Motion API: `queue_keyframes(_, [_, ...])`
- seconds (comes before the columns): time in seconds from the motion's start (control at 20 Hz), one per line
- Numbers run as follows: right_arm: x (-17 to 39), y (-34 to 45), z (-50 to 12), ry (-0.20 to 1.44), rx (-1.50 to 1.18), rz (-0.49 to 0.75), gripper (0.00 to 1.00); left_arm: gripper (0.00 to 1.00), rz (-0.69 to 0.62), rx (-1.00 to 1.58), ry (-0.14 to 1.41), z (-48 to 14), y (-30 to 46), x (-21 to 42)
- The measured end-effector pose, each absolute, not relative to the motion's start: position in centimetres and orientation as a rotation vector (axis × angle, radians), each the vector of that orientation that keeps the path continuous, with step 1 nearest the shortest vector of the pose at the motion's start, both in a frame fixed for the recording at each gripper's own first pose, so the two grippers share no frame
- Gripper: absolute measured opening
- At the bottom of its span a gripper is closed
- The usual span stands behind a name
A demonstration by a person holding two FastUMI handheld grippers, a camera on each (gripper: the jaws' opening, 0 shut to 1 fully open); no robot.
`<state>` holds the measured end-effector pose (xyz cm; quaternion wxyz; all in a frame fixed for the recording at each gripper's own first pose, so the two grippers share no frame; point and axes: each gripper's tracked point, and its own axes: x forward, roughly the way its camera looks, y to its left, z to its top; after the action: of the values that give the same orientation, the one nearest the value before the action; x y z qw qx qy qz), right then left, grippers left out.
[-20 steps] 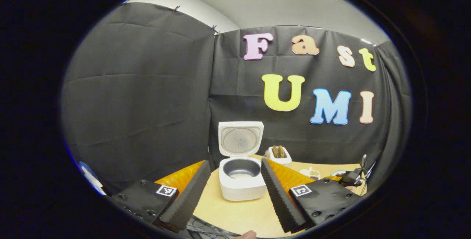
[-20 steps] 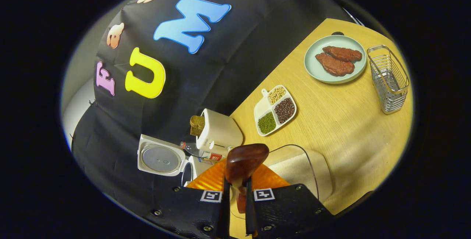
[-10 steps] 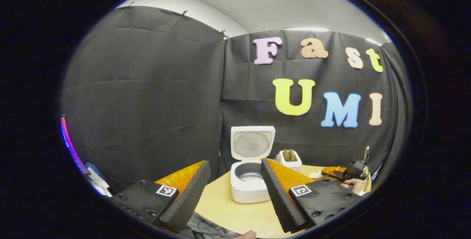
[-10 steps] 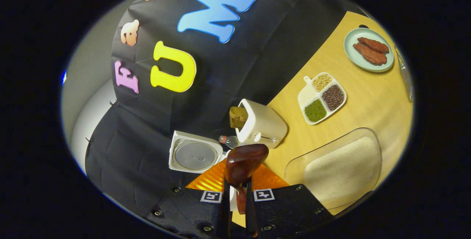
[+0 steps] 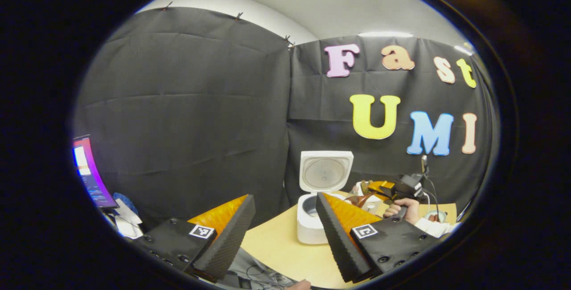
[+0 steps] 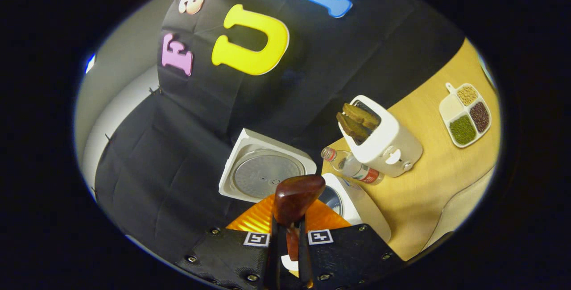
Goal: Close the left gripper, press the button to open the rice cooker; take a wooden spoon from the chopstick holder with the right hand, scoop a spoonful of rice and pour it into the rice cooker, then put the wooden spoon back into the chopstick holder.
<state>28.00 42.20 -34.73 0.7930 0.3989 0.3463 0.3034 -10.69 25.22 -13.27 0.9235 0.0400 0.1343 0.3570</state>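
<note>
The white rice cooker (image 5: 312, 229) stands on the wooden table with its lid (image 5: 324, 171) up. My left gripper (image 5: 283, 197) is open and empty, held back from the cooker near the table's front edge. My right gripper (image 6: 288, 229) is shut on the handle of the dark wooden spoon (image 6: 298, 197). The spoon's bowl hangs over the rim of the cooker's pot (image 6: 332, 198), beside the raised lid (image 6: 263, 174). I cannot tell whether rice lies in the spoon. In the left gripper view, a hand holds the right gripper (image 5: 378, 188) just right of the cooker.
A white toaster (image 6: 388, 142) with bread slices stands behind the cooker, and a small plastic bottle (image 6: 350, 167) lies between them. A divided dish of grains (image 6: 466, 113) sits farther along the table (image 6: 428, 192). A lit screen (image 5: 89, 171) stands far left.
My right gripper has carried the spoon from above the rice container over to the cooker's pot. The left gripper has drawn back and swung left, staying open.
</note>
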Motion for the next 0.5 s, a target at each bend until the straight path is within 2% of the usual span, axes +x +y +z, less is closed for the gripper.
queue_keyframes(0.5, [27.5, 52.4, -40.9, 0.695, 0.334, 0.81, 0.17, 0.92, 0.844, 0.044, 0.308, -15.0, 29.0, -13.7])
